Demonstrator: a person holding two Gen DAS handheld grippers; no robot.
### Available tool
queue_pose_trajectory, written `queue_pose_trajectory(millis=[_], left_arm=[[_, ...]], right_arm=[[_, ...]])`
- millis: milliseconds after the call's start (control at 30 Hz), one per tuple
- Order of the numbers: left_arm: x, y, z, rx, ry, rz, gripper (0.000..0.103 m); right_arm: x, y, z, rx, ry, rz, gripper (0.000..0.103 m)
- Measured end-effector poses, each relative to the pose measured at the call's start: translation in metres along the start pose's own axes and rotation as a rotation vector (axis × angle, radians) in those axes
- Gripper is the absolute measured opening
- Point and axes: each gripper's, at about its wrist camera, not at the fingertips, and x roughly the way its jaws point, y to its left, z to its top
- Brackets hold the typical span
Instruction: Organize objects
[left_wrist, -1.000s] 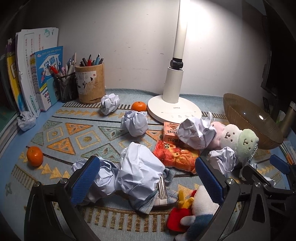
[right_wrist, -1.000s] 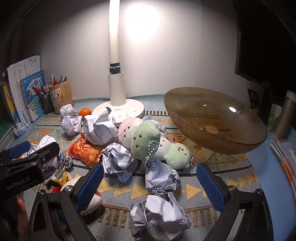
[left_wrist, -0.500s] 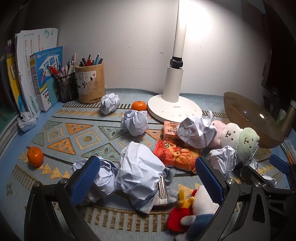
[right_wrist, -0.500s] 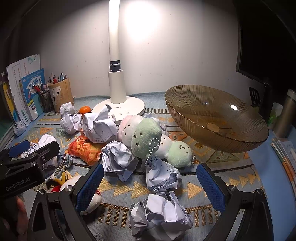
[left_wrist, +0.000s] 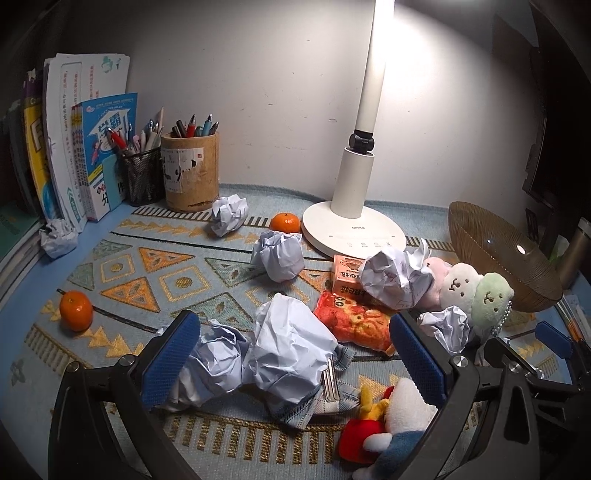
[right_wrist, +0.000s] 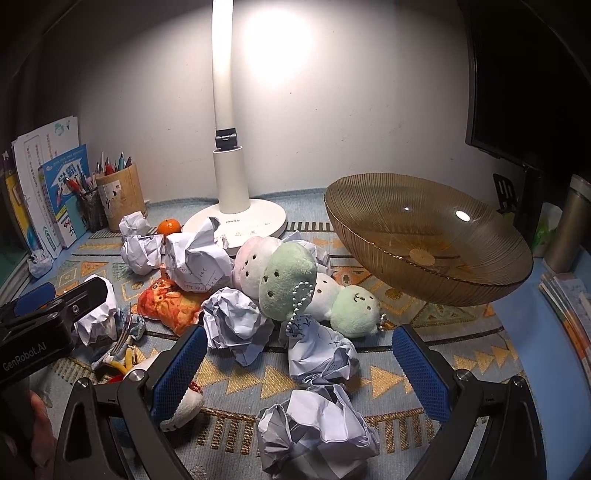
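Crumpled paper (right_wrist: 317, 432) and plush toy (left_wrist: 388, 432) are partly cut off.

"GenRobot.AI" on left gripper (right_wrist: 35, 314) body; "OPPLE" on lamp base (left_wrist: 354, 230); book covers, snack pkg txt unreadable.

The left black gripper with blue-padded fingers (left_wrist: 295, 354) hangs low, jaws spread wide (nothing between the pads); the matching right black gripper (right_wrist: 295, 365) gapes likewise beside it.

Crumpled paper balls (right_wrist: 236, 325), plush toys (right_wrist: 291, 284) and a snack bag (left_wrist: 351, 321) crowd the mat's (left_wrist: 122, 273) middle. Bare mat lies at the left around an orange (left_wrist: 75, 310). An amber bowl (right_wrist: 428, 243) blocks the right.
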Motion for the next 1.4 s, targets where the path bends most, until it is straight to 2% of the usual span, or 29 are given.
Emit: queue_pose_trajectory(millis=[167, 300, 433, 600, 700, 833, 967, 1100, 1200, 1400], left_arm=[[-0.029, 0.024, 0.002, -0.021, -0.033, 0.020, 0.102], [-0.053, 0.064, -0.003, -0.027, -0.030, 0.079, 0.102], [-0.070, 0.117, -0.001, -0.067, -0.036, 0.160, 0.102], [-0.082, 0.192, 0.017, -0.150, -0.058, 0.277, 0.102], [-0.079, 0.229, 0.031, -0.217, -0.060, 0.303, 0.102], [-0.047, 0.251, 0.052, -0.232, -0.019, 0.323, 0.102], [0.005, 0.268, 0.073, -0.230, 0.043, 0.392, 0.102], [0.050, 0.289, 0.080, -0.270, 0.110, 0.412, 0.102], [0.069, 0.300, 0.078, -0.309, 0.135, 0.402, 0.102], [0.086, 0.313, 0.073, -0.362, 0.154, 0.398, 0.101]], right_arm=[[-0.012, 0.000, 0.003, 0.002, -0.050, -0.004, 0.100], [-0.022, 0.013, 0.008, -0.014, -0.057, 0.024, 0.100], [-0.034, 0.049, 0.021, -0.062, -0.046, 0.115, 0.100], [-0.031, 0.111, 0.053, -0.116, -0.005, 0.280, 0.100], [-0.017, 0.145, 0.073, -0.128, 0.009, 0.334, 0.100], [0.016, 0.177, 0.098, -0.114, 0.058, 0.379, 0.100], [0.064, 0.204, 0.122, -0.113, 0.140, 0.405, 0.098], [0.116, 0.226, 0.138, -0.128, 0.253, 0.444, 0.089], [0.153, 0.232, 0.140, -0.115, 0.329, 0.444, 0.083], [0.201, 0.248, 0.138, -0.145, 0.402, 0.395, 0.082]])
